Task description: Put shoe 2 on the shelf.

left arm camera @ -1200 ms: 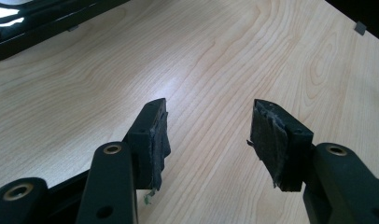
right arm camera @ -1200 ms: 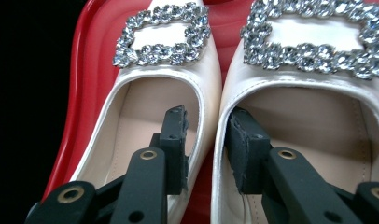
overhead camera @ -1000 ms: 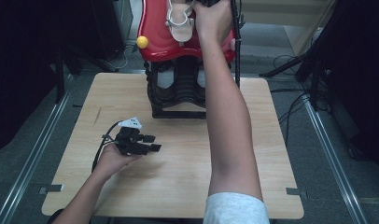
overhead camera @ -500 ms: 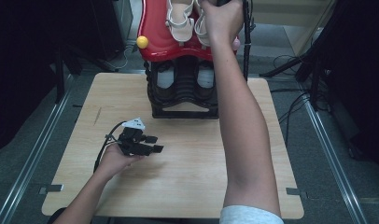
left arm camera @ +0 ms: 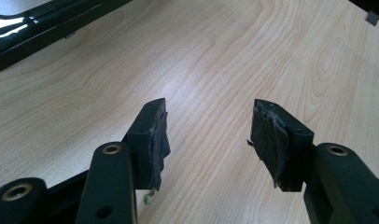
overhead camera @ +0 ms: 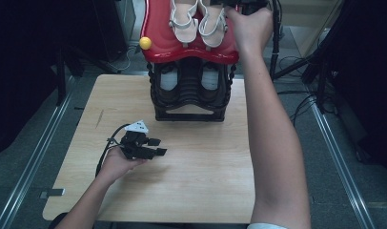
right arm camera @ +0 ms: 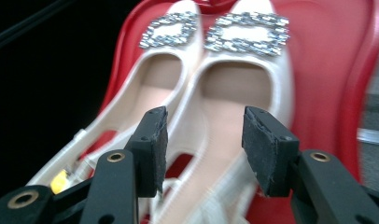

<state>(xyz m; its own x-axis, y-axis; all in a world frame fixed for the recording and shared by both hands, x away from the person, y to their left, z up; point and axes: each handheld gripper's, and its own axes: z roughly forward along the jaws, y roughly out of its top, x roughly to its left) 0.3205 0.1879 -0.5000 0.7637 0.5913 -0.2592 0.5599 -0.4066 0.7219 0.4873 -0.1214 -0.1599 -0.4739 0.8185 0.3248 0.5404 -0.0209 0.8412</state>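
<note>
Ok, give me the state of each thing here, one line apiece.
Left gripper: open, empty, over the table.
Right gripper: jaws just opened, nothing pressed, above the right shoe.
Pair of cream shoes: side by side on the red top shelf.

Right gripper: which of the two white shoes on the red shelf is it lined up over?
The shoe on the right in its own view sits between the open right gripper jaws; its twin lies to the side.

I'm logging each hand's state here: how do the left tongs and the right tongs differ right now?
The left tongs sit low over the wooden table; the right tongs are up at the red shelf. The left tongs' jaws frame bare wood; the right tongs' jaws, which have just been opening, frame the right white shoe without pressing it. Both stand open.
</note>
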